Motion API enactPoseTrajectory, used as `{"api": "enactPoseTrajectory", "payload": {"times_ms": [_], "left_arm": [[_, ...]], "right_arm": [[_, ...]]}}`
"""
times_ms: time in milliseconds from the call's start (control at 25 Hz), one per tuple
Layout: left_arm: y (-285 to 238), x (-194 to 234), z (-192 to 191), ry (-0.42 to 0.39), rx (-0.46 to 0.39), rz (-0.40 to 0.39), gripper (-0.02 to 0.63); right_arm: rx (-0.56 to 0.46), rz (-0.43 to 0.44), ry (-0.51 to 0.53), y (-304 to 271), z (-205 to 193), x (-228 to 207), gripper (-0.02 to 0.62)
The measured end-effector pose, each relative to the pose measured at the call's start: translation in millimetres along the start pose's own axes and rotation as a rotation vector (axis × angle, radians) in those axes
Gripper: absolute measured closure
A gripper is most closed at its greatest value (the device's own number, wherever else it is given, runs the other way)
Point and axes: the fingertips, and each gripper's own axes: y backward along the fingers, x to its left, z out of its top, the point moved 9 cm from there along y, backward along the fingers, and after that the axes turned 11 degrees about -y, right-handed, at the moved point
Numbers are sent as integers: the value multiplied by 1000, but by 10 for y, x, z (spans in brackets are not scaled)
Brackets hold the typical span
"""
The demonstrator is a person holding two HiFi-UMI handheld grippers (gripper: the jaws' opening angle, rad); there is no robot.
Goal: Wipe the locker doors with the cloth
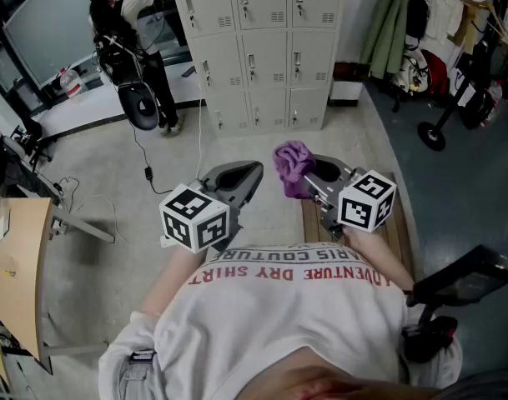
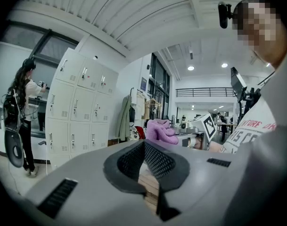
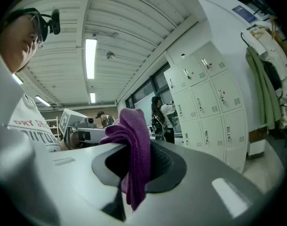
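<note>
The right gripper (image 3: 128,173) was clamped on a purple cloth (image 3: 136,140). The cloth's long axis ran up and down through the jaws, with the bunched end above and a loose tail hanging below. The left gripper (image 2: 150,168), jaws together and holding nothing, was held beside it. Both pointed toward the pale lockers (image 1: 266,48), which stood well apart from them with their doors closed.

Person (image 1: 141,48) stands at 11 o'clock, dark gear hanging at their side. Black cable (image 1: 139,152) trails over the floor (image 1: 112,198) just below them. Green coat (image 1: 393,23) hangs at 1 o'clock. Black stand with a round base (image 1: 431,134) at 2. Wood-topped table (image 1: 20,265) at 9, cut off by the edge. Slatted wooden platform (image 1: 401,232) at 4.
</note>
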Motion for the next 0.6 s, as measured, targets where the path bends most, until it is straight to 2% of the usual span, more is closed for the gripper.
{"api": "enactPoseTrajectory", "payload": {"times_ms": [440,600], "left_arm": [[-75,121,-114,8,4,-16,607],[-58,302,-130,18,6,1,607]], "right_arm": [[-21,-24,-11,-69,-51,-116,540],[-19,-5,-12,-259,2,-176,540]]}}
